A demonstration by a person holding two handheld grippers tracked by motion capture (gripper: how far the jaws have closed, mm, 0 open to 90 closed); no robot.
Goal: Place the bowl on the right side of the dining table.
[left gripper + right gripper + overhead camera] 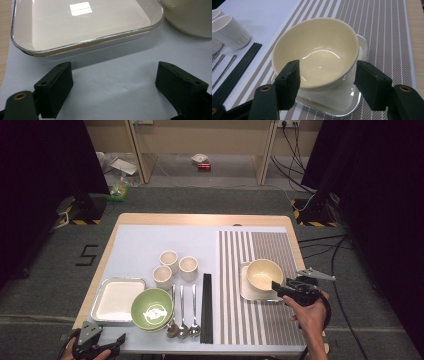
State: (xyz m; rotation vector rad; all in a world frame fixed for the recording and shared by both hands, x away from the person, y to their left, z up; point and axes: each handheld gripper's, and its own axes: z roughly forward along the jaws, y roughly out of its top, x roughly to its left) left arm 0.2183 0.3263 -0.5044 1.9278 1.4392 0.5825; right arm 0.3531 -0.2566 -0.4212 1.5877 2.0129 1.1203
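Fingers (288,83) of the right gripper (327,86) stand wide apart, gripping nothing, just short of the cream bowl (317,52) sitting tilted on its tray (344,106) on the striped mat (384,30), probably released, while the left gripper (113,85) waits open, empty.

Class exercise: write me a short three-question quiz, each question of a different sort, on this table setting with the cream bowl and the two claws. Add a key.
1. True or false: the cream bowl sits on a square tray on the striped mat.
2. How many small white cups stand beside the green bowl? A two, B three, C five.
3. Fill in: the black chopsticks lie just right of three ____.

Key
1. True.
2. B.
3. Spoons.
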